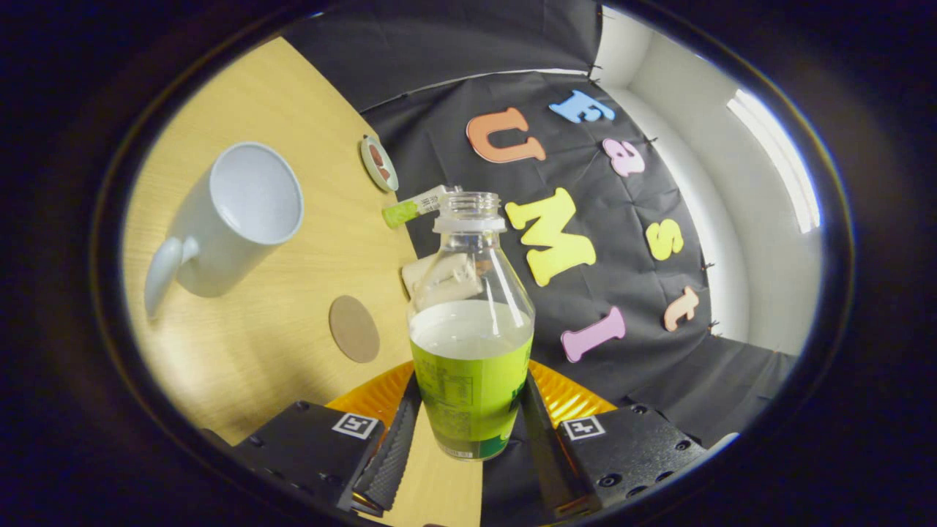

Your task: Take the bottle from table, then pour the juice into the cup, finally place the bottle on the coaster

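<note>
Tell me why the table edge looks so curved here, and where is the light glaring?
In the gripper view, the fisheye lens bends the pale wooden table and tilts the white ceramic mug; a bright ceiling strip light blows out; highlights streak the clear plastic juice bottle gripped in the hand-held gripper; everything stays fairly sharp.

The gripper (468,432) is tilted; both fingers (395,446) press the bottle (471,322) sides

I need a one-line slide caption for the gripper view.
Gripper shut on an uncapped juice bottle, with the white cup and round coaster beyond on the table.
</note>
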Tool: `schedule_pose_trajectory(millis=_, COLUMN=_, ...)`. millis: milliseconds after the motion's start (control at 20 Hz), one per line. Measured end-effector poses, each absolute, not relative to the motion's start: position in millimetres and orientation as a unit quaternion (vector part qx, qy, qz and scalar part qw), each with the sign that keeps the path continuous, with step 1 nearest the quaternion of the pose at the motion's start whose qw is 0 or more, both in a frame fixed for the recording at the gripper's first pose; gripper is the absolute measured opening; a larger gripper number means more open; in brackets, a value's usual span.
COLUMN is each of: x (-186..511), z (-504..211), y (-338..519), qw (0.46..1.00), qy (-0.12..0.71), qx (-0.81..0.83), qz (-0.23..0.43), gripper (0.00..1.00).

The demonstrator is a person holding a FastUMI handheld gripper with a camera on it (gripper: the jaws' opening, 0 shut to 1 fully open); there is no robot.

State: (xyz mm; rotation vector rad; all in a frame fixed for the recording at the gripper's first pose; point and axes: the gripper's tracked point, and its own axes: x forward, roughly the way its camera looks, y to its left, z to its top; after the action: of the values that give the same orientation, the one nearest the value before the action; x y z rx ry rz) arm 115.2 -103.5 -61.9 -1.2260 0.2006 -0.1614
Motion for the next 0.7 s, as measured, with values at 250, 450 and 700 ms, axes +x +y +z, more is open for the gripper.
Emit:
schedule_pose_trajectory(millis=250, x=115, z=-46, y=-97, qw=0.762, qy=0.077, qx=-0.638, qz=-0.083, gripper=0.76)
schedule_pose_trajectory(millis=450, x=112, z=-37, y=-94, qw=0.73, qy=0.07, qx=-0.674, qz=-0.09, gripper=0.77)
schedule_pose_trajectory(millis=700, x=110, z=-28, y=-86, qw=0.709, qy=0.06, qx=-0.697, qz=-0.09, gripper=0.76)
